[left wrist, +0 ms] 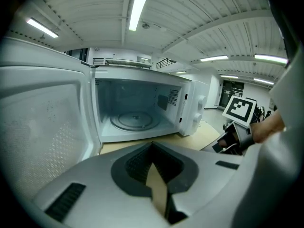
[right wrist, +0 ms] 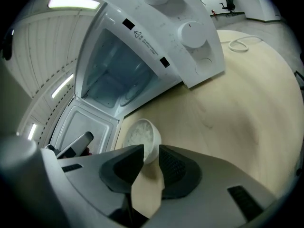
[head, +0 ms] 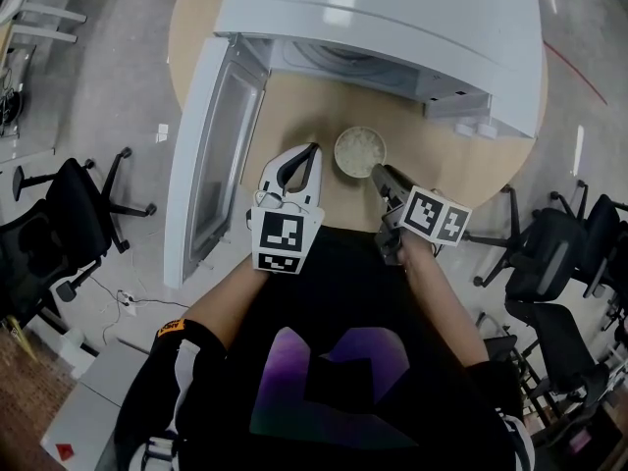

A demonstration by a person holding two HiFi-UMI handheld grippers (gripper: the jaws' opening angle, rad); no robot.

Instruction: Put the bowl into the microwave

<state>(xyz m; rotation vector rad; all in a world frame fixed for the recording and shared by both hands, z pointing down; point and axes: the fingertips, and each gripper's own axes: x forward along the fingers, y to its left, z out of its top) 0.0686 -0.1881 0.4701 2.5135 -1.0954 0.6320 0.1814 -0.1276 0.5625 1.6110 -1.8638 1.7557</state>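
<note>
Bowl [head: 360, 151] first: it is small and white, filled with pale grains that look like rice, and it stands on the round wooden worktop [head: 324, 106] just in front of the microwave [head: 392, 27], outside the cavity. My right claw [head: 378, 172] comes at it from the near right. In the right gripper view the bowl [right wrist: 141, 136] has its near wall between the two dark pads, and the right claw [right wrist: 151, 148] is clamped on that rim. I cannot tell whether the base is on the wood or raised just off it.

My left claw [head: 312, 149] hangs beside the bowl, to its left and not touching it. In the left gripper view the tips of my left claw [left wrist: 152, 146] meet with nothing held, and only bare worktop shows through the gap behind them.

The microwave's door [head: 211, 155] is swung wide open to my left. Past my left claw, the cavity shows a glass turntable [left wrist: 134, 121] with nothing on it, and the door [left wrist: 42, 127] fills the left of that view. My right claw's marker cube [left wrist: 240, 109] shows at its right edge.

From the right gripper view, two round knobs [right wrist: 192, 34] sit on the control panel, and a coiled white cable [right wrist: 240, 44] lies on the worktop [right wrist: 228, 113] beyond the oven. Black office chairs [head: 69, 214] stand on the floor around the worktop.
</note>
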